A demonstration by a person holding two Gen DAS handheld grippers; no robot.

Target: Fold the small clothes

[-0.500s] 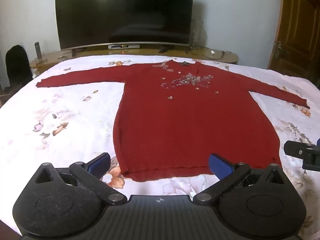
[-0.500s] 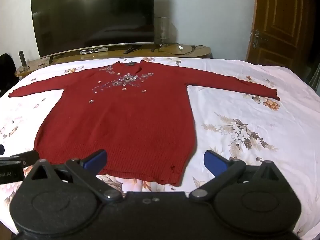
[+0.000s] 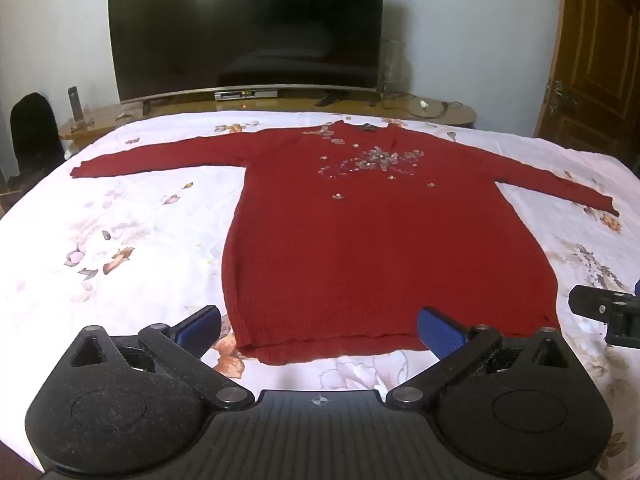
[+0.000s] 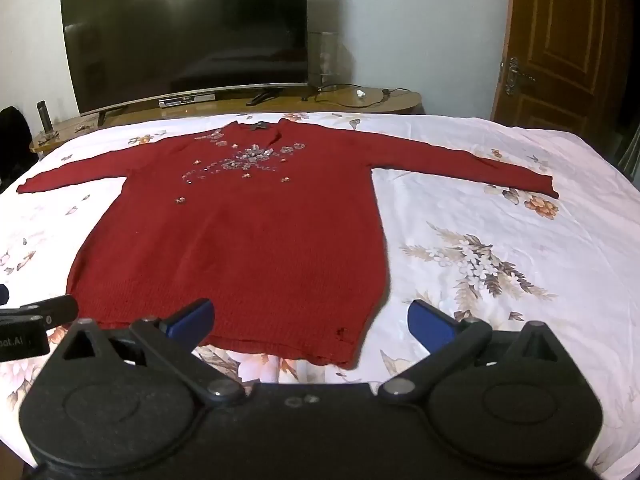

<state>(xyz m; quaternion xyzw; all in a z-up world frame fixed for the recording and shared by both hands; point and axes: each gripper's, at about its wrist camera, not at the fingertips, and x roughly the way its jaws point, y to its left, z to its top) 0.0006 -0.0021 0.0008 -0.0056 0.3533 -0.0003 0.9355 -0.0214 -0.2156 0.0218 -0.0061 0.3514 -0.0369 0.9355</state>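
A dark red long-sleeved sweater [image 3: 380, 248] with beaded flowers on the chest lies flat on the bed, both sleeves spread sideways; it also shows in the right wrist view [image 4: 240, 248]. My left gripper [image 3: 318, 326] is open and empty, hovering just before the hem near its left corner. My right gripper [image 4: 310, 320] is open and empty, just before the hem near its right corner. Part of the right gripper [image 3: 604, 312] shows at the right edge of the left wrist view, and part of the left gripper [image 4: 36, 320] shows at the left edge of the right wrist view.
The bed has a white floral sheet [image 3: 120, 240]. Behind it a large dark TV [image 3: 248, 28] stands on a low wooden cabinet [image 3: 440, 110]. A wooden door [image 4: 568, 44] is at the right. A dark chair [image 3: 32, 128] stands at the far left.
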